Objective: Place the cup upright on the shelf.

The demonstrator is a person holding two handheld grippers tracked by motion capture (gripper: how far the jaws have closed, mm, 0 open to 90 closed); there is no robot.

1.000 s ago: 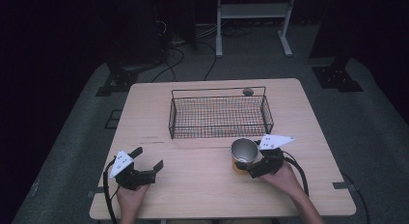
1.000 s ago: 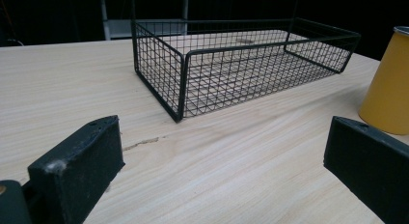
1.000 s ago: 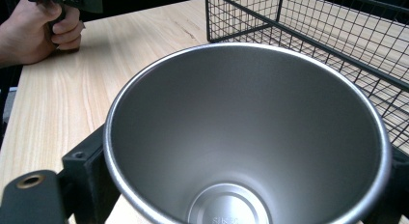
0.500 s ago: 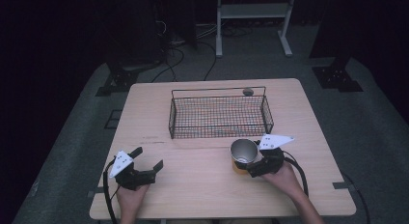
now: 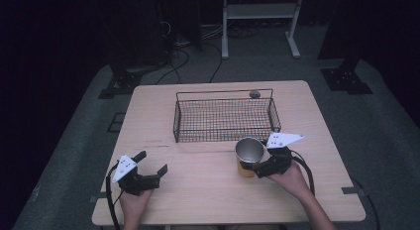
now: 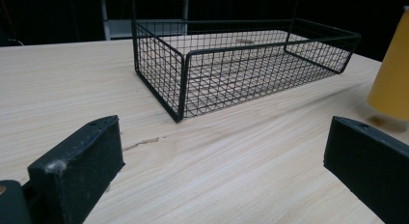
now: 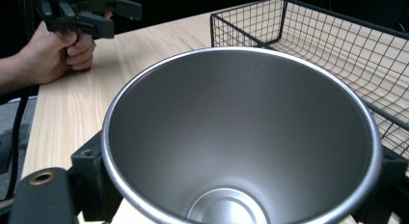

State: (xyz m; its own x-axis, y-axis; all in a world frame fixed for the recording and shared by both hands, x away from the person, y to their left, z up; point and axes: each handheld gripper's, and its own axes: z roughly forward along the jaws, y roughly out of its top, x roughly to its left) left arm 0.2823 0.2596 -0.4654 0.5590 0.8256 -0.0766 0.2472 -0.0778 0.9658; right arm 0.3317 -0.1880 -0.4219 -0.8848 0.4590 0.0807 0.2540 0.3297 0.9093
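- High view: At a pale wooden table (image 5: 213, 190), the right gripper (image 5: 261, 166) sits just right of centre in the frame, its jaws clamped on the lower yellow body of a steel-lined cup (image 5: 249, 155). The cup stands upright with its open mouth facing up, just in front of the near right corner of a black wire basket (image 5: 225, 118) that occupies the middle of the frame. A small dark round object (image 5: 255, 94) lies on the table touching or just behind the basket's far rim. In the lower left of the frame, the left gripper (image 5: 153, 163) hovers low over bare wood, jaws spread wide with nothing between them, well apart from the cup.
- Left gripper view: Two black jaws rise at the lower left and lower right corners, far apart, with only table grain between them. The basket (image 6: 231, 64) fills the upper middle; the cup's yellow wall (image 6: 393, 79) shows at the right edge, standing on the table.
- Right gripper view: The cup (image 7: 241, 151) takes up the centre and lower frame, its brushed metal inside visible, with black jaws pressed against both sides of it. The basket (image 7: 337, 55) lies in the upper right; the person's left hand (image 7: 53, 55), gripping the other tool, is in the upper left.
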